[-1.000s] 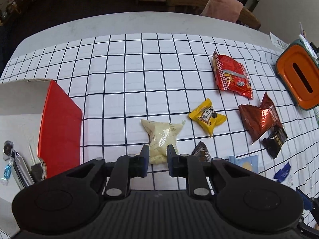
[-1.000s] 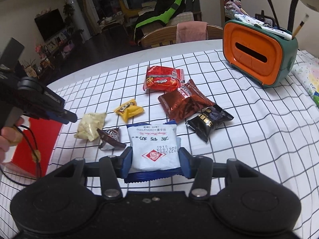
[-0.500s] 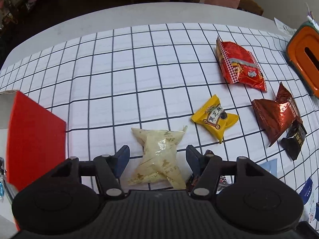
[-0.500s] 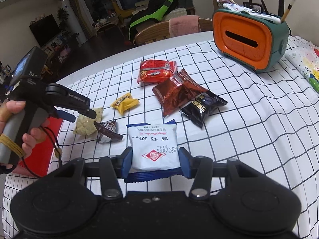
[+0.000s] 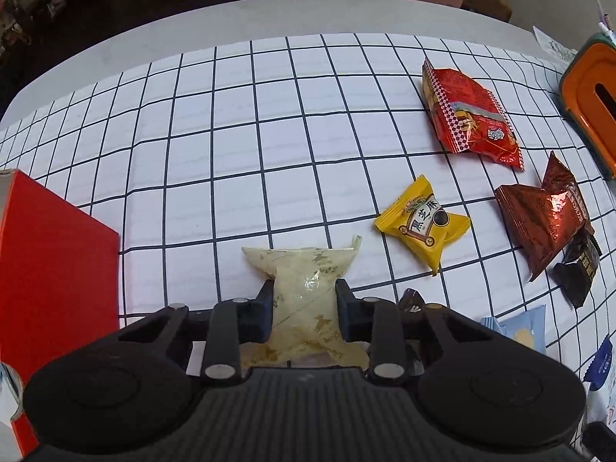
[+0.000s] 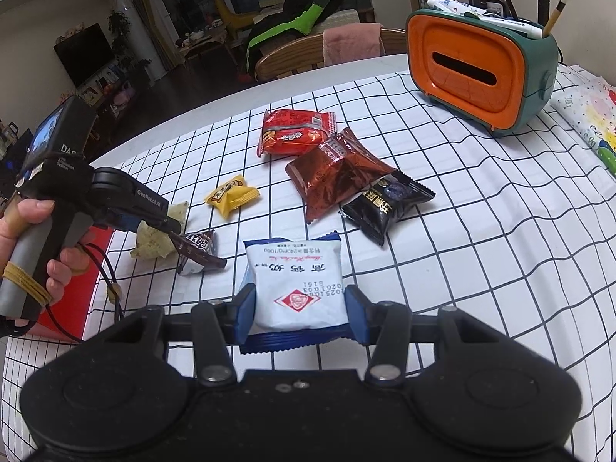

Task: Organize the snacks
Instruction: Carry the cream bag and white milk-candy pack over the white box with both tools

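Left gripper [image 5: 304, 310]: its jaws are closing on the pale yellow packet [image 5: 304, 288], and the wrapper is already pinching in at the waist where the pads are meeting it, which suggests they are taking it across the narrow middle so the loose ends are left free.
Pale yellow packet: it is lying flat on the checked tablecloth [image 5: 231, 146], one end fanning out past the fingertips.
Left hand pose: the gripper is pointing steeply down at the cloth; in the right wrist view a hand [image 6: 34, 238] is wrapping its grip at the table's edge.
Right gripper [image 6: 300, 310]: it is holding the white-and-blue packet [image 6: 296, 285] between its blue pads, moderately wide, gripping the sides so the printed face is staying flat.
Right hand pose: it is angling down and forward over the cloth.
Red box [image 5: 50, 265]: it is standing just beside the left gripper, probably the place the snacks are going.
Nearby snacks: a small dark brown packet [image 6: 198, 248] is touching the pale one; the yellow candy [image 5: 423, 227] is lying near.
Further snacks: the red bag [image 5: 466, 115], the copper foil bag [image 5: 546, 215] and the black packet [image 6: 385, 204] are waiting unsorted, the last two overlapping.
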{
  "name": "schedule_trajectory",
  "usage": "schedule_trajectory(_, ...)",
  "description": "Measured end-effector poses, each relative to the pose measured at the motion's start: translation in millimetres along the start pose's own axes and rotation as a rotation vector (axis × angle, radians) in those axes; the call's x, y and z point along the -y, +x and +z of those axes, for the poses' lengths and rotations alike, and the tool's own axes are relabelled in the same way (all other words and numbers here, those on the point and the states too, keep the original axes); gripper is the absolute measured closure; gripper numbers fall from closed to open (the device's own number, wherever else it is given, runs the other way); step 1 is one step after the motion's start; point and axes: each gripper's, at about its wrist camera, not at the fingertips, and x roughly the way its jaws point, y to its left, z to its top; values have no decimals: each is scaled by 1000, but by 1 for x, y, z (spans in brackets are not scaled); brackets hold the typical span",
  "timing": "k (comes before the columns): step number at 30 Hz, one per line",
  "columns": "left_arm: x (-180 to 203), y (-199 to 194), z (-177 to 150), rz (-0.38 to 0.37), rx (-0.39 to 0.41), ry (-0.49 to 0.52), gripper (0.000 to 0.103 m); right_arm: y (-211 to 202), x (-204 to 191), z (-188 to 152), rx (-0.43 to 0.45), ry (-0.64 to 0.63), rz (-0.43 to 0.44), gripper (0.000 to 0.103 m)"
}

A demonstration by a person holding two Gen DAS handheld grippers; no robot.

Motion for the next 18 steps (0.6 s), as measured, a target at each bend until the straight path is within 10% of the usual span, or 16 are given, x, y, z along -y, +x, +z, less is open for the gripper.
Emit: schedule_trajectory(18,-35,-117,-34,-80,90,71,73,-34,-65,8,58,-62,14,55)
